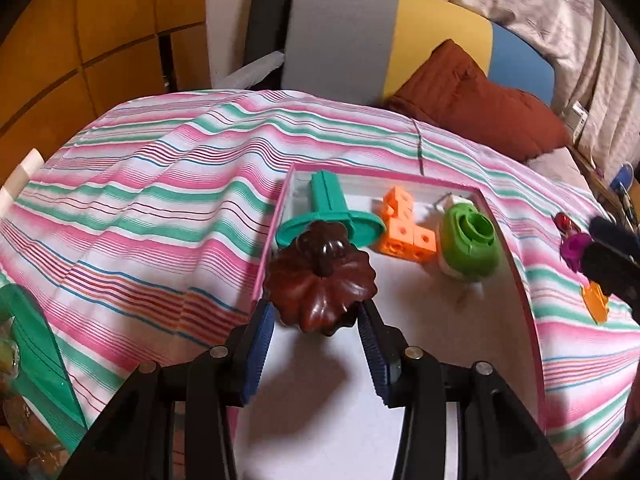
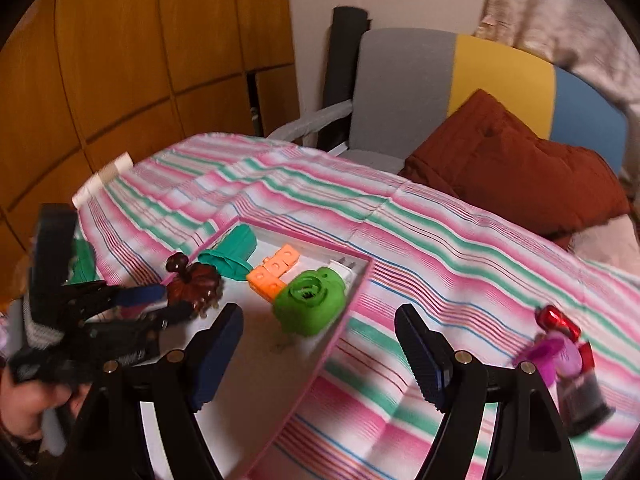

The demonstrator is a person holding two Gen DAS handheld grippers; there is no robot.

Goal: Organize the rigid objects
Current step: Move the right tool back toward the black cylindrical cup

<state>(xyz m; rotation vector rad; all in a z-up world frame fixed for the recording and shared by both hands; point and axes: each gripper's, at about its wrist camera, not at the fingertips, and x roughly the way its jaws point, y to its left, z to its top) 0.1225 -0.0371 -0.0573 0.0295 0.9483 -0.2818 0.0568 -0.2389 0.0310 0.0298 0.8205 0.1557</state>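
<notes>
My left gripper (image 1: 316, 312) is shut on a dark brown pumpkin-shaped piece (image 1: 320, 280) and holds it over the left rim of a pink-edged white tray (image 1: 516, 272). In the tray lie a teal flanged piece (image 1: 332, 212), joined orange cubes (image 1: 404, 232) and a green and white piece (image 1: 468, 244). From the right wrist the left gripper (image 2: 160, 304) and the brown piece (image 2: 192, 280) show at the tray's (image 2: 320, 360) near-left corner. My right gripper (image 2: 320, 340) stands open over the tray's right rim with nothing between its fingers.
Striped pink and green cloth (image 1: 160, 200) covers the table. Red (image 2: 558, 320), magenta (image 2: 556, 356) and dark (image 2: 584, 400) items lie on the cloth right of the tray, with an orange piece (image 1: 596, 300). A chair (image 1: 360, 40) and brown cushion (image 1: 480, 104) stand behind. A green container (image 1: 36, 344) sits left.
</notes>
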